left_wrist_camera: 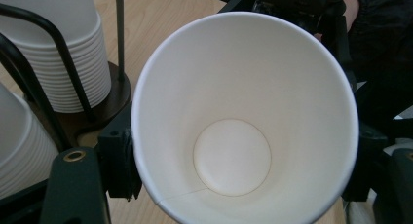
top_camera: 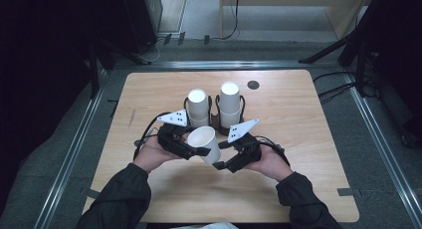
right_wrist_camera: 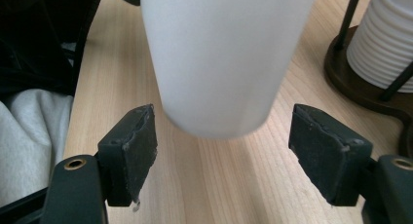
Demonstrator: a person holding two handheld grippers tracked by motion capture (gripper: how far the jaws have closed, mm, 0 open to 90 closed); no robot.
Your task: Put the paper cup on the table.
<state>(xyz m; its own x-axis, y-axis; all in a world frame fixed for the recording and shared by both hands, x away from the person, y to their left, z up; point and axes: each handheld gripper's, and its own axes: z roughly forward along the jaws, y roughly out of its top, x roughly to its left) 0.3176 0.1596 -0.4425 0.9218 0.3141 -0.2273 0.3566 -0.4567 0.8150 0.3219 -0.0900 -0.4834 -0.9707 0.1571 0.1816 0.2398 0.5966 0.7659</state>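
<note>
A: How do the two tools stand?

B: The left gripper (top_camera: 195, 150) is clamped on the cup (top_camera: 204, 143). In the left gripper view its pads sit against the cup's wall at 9 and 3 o'clock, and the camera looks straight into the open mouth, down to the round bottom.

A: And the other one?

B: The right gripper (right_wrist_camera: 221, 151) has its jaws apart. In the right gripper view the two black pads stand at 8 and 4 o'clock, with bare table (right_wrist_camera: 234, 185) between them. The cup's closed end (right_wrist_camera: 219, 63) hangs just above that gap, and neither pad touches it.

A: So where exactly is the cup?

B: In the high view it is off the table, tilted, with the mouth toward 10 o'clock and the base toward 5 o'clock. It sits between the two hands, near the table's middle. The left hand (top_camera: 154, 152) comes in at 8 o'clock of it, the right hand (top_camera: 271, 162) at 4 o'clock.

A: What lies beyond it?

B: At 12 o'clock of the cup, just behind the grippers, stands a dark holder (top_camera: 216, 120) with black wire uprights. It carries two cup stacks, the left stack (top_camera: 198, 107) and the right stack (top_camera: 230, 103), both with their bases up. In the left gripper view the ribbed rims of one stack show at 10 o'clock, on the holder's round base.

A: Anything else on the table?

B: A small dark round spot (top_camera: 253, 84) at 1 o'clock, past the right stack.
</note>
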